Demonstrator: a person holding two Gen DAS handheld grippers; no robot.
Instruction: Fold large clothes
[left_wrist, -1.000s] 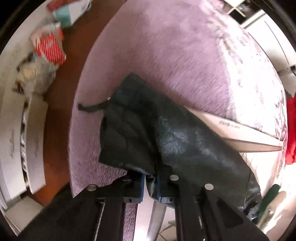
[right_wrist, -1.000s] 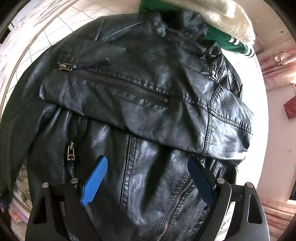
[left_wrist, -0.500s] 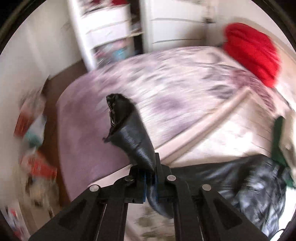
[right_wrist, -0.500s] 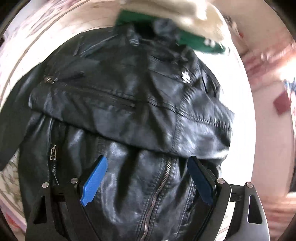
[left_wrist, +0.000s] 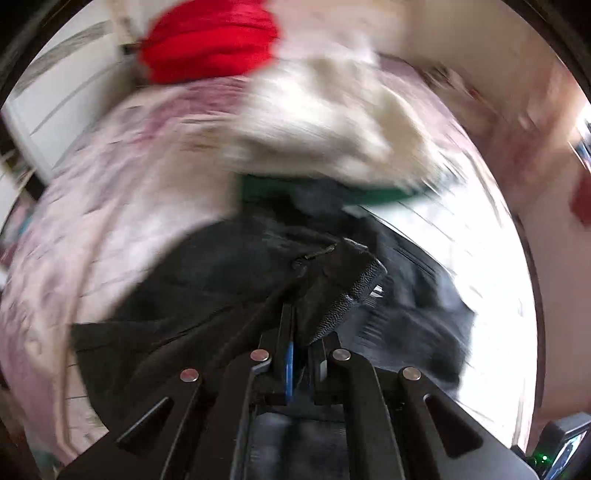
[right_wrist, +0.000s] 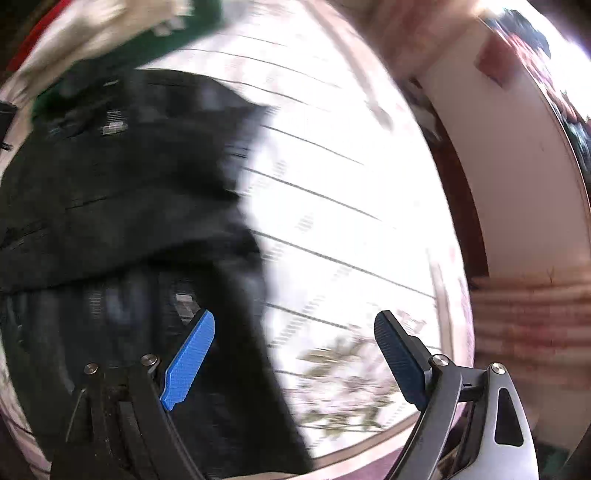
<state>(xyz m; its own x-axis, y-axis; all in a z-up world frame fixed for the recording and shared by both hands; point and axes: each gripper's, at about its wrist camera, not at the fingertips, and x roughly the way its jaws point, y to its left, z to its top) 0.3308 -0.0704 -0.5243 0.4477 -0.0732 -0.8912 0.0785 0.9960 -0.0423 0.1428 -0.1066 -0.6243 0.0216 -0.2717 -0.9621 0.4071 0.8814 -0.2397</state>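
Leather, black and creased, fills the lower middle of the left wrist view: the black jacket (left_wrist: 207, 295) lies spread on the bed (left_wrist: 92, 206), and the left tongs (left_wrist: 301, 332) are pinched tight on one of its sleeves (left_wrist: 332, 284), whose cuff end, with a ribbed band and a short zipper, sticks up and forward just past the closed fingers. Only a thin sliver of blue pad shows between the jaws, the leather squeezed between them. Beyond the jacket, at its far edge, a green garment (left_wrist: 332, 192) lies under a cream fleecy one (left_wrist: 325, 122), and farther back a red bundle (left_wrist: 210, 40) sits on the pale purple-patterned bedspread; much of this is smeared by motion blur. In the right wrist view the jacket (right_wrist: 122, 192) takes up the left half of the picture, its body lying on a bright white sheet with thin dark grid lines (right_wrist: 332, 192). The right tongs (right_wrist: 295, 354) stand wide apart with nothing between them: the left blue pad (right_wrist: 188, 362) hangs over the jacket's right edge, the dark right finger (right_wrist: 399, 358) over the bare sheet, where a faint floral print shows. A white bed frame (right_wrist: 517, 184) runs along the right side.
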